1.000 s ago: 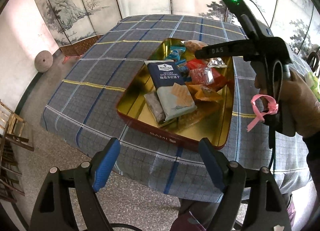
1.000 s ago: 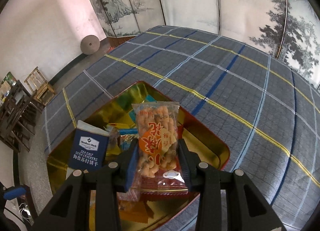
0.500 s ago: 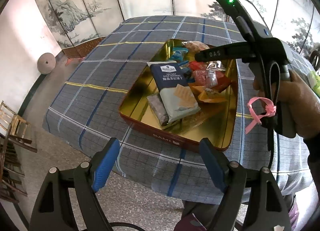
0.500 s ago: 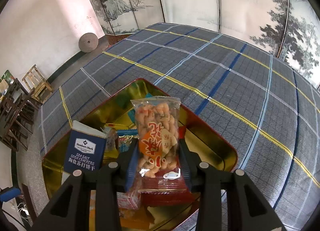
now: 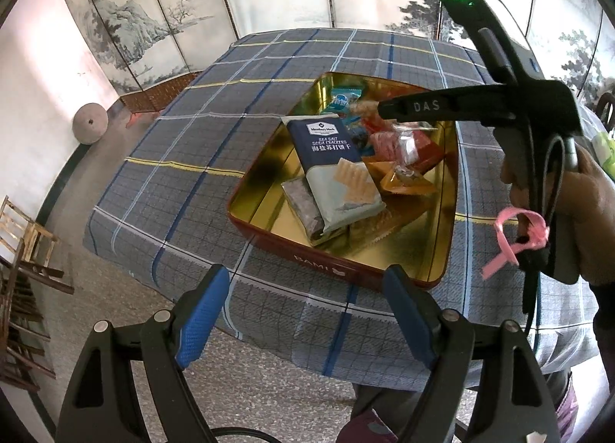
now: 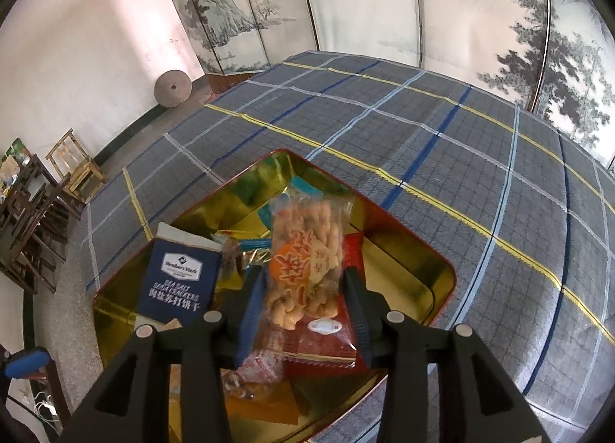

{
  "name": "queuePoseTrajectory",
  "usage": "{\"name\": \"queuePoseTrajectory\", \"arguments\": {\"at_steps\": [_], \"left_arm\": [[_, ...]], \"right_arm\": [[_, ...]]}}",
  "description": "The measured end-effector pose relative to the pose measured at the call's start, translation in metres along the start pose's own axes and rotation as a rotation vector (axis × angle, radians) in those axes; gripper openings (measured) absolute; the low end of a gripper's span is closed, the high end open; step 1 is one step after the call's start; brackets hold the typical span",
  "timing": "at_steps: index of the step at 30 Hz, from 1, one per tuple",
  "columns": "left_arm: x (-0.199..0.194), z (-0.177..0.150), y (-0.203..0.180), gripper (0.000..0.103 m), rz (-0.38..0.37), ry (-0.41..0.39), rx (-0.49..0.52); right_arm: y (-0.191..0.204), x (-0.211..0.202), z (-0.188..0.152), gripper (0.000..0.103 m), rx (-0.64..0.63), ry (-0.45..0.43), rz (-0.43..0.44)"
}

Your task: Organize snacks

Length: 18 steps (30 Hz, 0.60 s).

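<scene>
Orange-printed snack bag rose higher, still pinched in the right tongs above the gold tin; left tongs hung open and empty near the worktop edge, tin just ahead.

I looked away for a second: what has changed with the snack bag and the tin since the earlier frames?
The right tongs stay shut on the peanut snack bag and have carried it slightly farther over the tin. The left tongs stay open, off the table edge. The cracker pack has not moved.
</scene>
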<state>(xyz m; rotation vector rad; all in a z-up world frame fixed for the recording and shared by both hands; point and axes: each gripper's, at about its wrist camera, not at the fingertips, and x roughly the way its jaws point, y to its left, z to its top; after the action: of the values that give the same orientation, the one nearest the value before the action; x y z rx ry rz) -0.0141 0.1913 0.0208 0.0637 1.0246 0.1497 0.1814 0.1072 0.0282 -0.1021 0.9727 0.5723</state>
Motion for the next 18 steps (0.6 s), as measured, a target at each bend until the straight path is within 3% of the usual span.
{"name": "queuePoseTrajectory", "arguments": {"at_steps": [4,7,12,18], "left_arm": [[-0.003,-0.001,-0.001,0.08,0.008,-0.029,0.008],[-0.011,-0.003,-0.004,0.08,0.026,-0.096,0.022],[-0.026,-0.003,-0.005,0.08,0.027,-0.178,0.013],[-0.052,-0.006,-0.001,0.08,0.01,-0.256,-0.018]], "right_arm": [[0.003,-0.015,-0.006,0.043,0.0,-0.036,-0.001],[0.006,-0.033,-0.013,0.043,0.008,-0.088,0.011],[0.03,-0.091,-0.045,0.044,-0.042,-0.262,-0.025],[0.054,-0.15,-0.086,0.054,-0.081,-0.402,-0.105]]}}
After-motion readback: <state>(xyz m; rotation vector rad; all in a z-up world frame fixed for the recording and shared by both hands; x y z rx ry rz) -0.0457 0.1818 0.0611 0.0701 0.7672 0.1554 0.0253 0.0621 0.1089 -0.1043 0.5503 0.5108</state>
